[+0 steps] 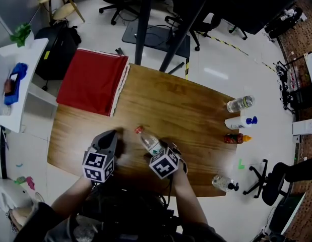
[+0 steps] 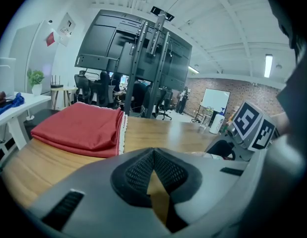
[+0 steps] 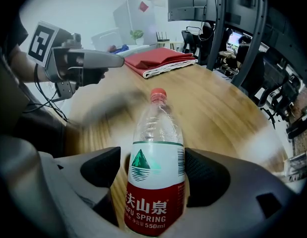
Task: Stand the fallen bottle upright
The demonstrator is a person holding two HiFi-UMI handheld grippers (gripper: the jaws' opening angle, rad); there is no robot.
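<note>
Though the right claw [image 3: 152, 170] stands apart around the bottle [image 1: 149, 142], the bottle lies ungripped on the desk [image 1: 196, 110]; the left claw [image 2: 153, 157], beside the bottle, is together.

Wooden surface [image 1: 186, 105] stands on a pale, glossy floor [image 1: 221, 67]. Black steel posts [image 1: 143, 24] rise behind it, with black office chairs [image 1: 118, 6] beyond. White side table [image 1: 24, 59] to the left. Brick wall [image 2: 205, 86] at the far end. Ceiling strip light [image 2: 268, 66] is lit.
</note>
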